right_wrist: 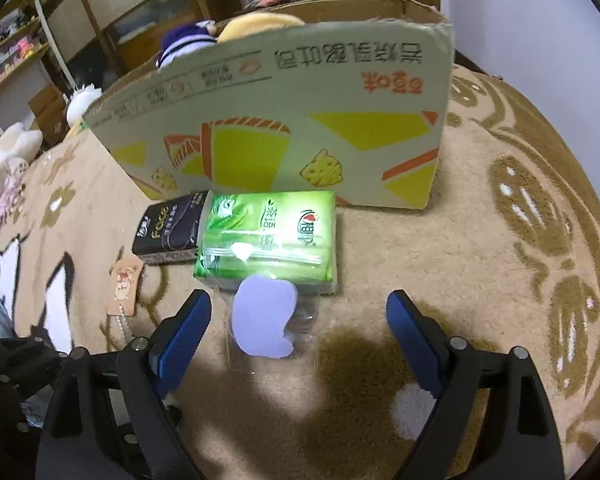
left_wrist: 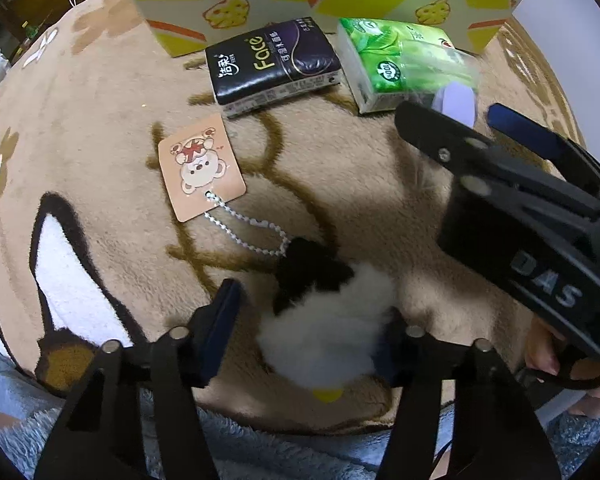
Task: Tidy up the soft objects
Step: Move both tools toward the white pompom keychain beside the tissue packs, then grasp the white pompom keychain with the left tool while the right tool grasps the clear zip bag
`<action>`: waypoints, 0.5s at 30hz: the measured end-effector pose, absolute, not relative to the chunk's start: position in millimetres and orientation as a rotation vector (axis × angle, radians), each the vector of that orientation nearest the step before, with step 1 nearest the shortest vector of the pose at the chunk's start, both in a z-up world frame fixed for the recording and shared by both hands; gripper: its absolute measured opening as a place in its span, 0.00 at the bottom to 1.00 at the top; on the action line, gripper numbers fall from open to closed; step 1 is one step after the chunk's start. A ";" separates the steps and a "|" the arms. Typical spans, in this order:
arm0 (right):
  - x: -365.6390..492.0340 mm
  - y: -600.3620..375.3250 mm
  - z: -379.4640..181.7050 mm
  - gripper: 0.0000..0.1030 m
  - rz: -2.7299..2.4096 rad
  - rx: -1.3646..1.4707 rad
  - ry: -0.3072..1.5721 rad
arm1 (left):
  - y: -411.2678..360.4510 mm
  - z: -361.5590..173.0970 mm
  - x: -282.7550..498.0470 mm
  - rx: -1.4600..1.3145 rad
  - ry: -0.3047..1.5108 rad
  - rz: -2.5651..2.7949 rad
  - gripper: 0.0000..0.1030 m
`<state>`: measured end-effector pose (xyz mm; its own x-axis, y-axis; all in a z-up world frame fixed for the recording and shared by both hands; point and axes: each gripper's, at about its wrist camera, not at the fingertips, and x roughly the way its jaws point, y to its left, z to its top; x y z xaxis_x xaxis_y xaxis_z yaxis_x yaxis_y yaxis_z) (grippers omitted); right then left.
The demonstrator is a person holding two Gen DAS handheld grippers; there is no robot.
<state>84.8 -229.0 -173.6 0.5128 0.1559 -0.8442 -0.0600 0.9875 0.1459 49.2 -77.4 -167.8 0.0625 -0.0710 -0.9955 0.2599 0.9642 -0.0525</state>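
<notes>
On the tan plush rug (left_wrist: 100, 120), my left gripper (left_wrist: 304, 320) seems to pinch the black-and-white plush keychain (left_wrist: 324, 312), my right gripper (right_wrist: 300, 320) gapes, and fluff may slip.

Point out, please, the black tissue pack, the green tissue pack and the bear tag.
black tissue pack (left_wrist: 274, 65), left wrist view, on its printed top face.
green tissue pack (right_wrist: 268, 236), right wrist view, on its glossy top face.
bear tag (left_wrist: 201, 168), left wrist view, on the cartoon bear.
</notes>
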 end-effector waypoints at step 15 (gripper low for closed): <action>92.6 -211.4 -184.2 0.82 0.110 0.030 1.017 | -77.8 -170.5 39.4 0.138 1.506 -0.269 0.65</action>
<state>92.6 -211.4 -184.2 0.5211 0.1060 -0.8469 -0.0780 0.9940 0.0765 39.4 -77.8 -170.4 0.0428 -0.0899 -0.9950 0.2600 0.9626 -0.0758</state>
